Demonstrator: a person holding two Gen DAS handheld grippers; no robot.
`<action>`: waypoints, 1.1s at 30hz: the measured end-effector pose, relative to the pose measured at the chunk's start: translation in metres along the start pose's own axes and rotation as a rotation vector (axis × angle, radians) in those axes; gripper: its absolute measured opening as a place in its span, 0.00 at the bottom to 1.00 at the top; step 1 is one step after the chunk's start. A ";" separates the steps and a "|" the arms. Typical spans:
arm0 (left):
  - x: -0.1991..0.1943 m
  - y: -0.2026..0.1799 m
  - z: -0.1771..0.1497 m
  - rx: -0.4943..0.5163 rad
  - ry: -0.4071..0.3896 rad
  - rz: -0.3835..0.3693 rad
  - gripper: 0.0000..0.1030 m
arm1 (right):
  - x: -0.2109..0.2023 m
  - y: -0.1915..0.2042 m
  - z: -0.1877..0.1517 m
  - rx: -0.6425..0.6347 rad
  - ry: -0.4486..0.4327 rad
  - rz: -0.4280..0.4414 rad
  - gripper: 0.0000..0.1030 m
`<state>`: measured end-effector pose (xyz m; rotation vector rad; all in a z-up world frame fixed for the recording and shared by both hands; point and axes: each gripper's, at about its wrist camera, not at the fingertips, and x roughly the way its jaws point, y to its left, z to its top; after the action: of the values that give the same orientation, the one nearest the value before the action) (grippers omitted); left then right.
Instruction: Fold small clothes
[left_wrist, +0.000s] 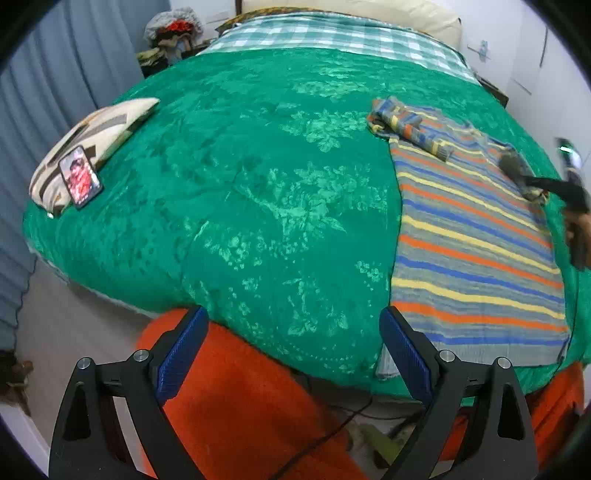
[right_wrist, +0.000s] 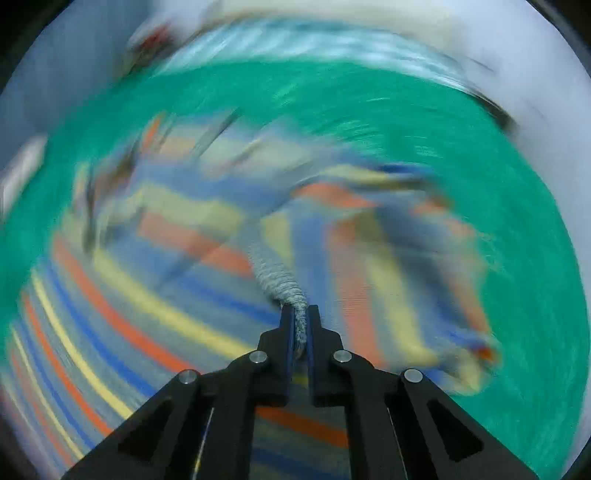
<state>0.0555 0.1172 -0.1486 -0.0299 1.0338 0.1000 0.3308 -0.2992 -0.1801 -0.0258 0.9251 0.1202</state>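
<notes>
A small striped sweater (left_wrist: 476, 236), grey with orange, yellow and blue bands, lies on the green bedspread (left_wrist: 240, 192) at the right. Its left sleeve (left_wrist: 410, 125) is folded across the top. My left gripper (left_wrist: 295, 350) is open and empty, held over the bed's near edge left of the sweater's hem. My right gripper (right_wrist: 301, 317) is shut on a grey ribbed edge of the sweater (right_wrist: 284, 280), at its right side. The right wrist view is heavily motion-blurred. The right gripper also shows in the left wrist view (left_wrist: 517, 173) at the sweater's far right shoulder.
A patterned pillow (left_wrist: 92, 136) with a phone (left_wrist: 79, 177) leaning on it sits at the bed's left edge. A checked blanket (left_wrist: 332, 37) and a cream pillow lie at the head. An orange cloth (left_wrist: 240, 398) hangs below the near edge. A clothes pile stands at the back left.
</notes>
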 end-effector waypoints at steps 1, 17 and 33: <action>0.001 0.001 -0.001 -0.005 0.004 -0.006 0.92 | -0.016 -0.031 -0.004 0.122 -0.040 -0.003 0.05; -0.009 -0.082 0.009 0.179 -0.014 -0.117 0.92 | -0.094 -0.242 -0.131 0.777 -0.076 -0.179 0.05; 0.009 -0.045 -0.003 0.079 0.041 -0.060 0.91 | -0.117 -0.279 -0.154 0.775 -0.010 -0.261 0.05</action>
<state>0.0621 0.0724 -0.1591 0.0088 1.0766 0.0040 0.1706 -0.5986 -0.1871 0.5692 0.9006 -0.4837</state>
